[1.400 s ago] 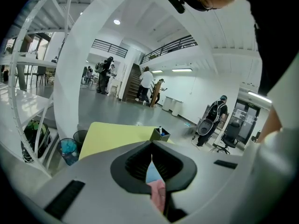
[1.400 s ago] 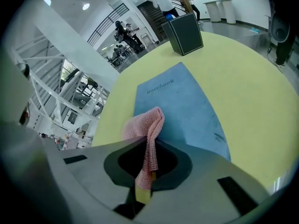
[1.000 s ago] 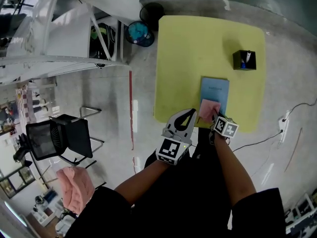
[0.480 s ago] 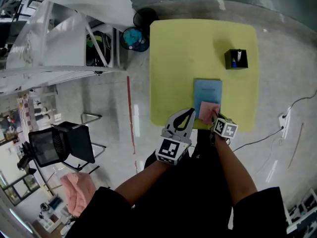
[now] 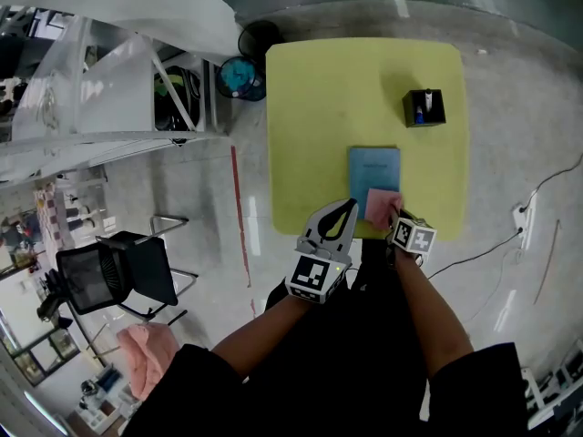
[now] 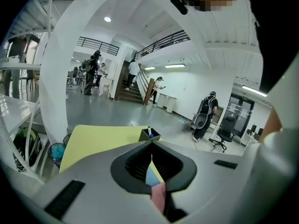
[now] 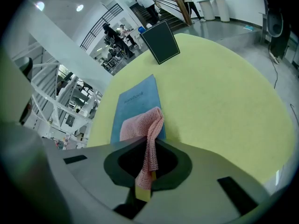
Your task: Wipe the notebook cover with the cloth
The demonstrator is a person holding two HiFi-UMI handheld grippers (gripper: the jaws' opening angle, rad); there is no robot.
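Yellow square desk (image 5: 364,80) on a grey hall floor carries a blue rectangular notebook (image 5: 373,164) and a black pen-holder box (image 5: 424,107) (well apart). Right gripper (image 5: 394,215) has its fingers clenched on a pink knitted cloth (image 7: 140,125), whose free end lies on the notebook's near end. Left gripper (image 5: 349,206) hovers just beside it, fingers closed tip to tip on nothing.

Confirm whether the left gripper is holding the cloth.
No, the cloth is pinched in the right gripper, and the left gripper is shut on nothing.
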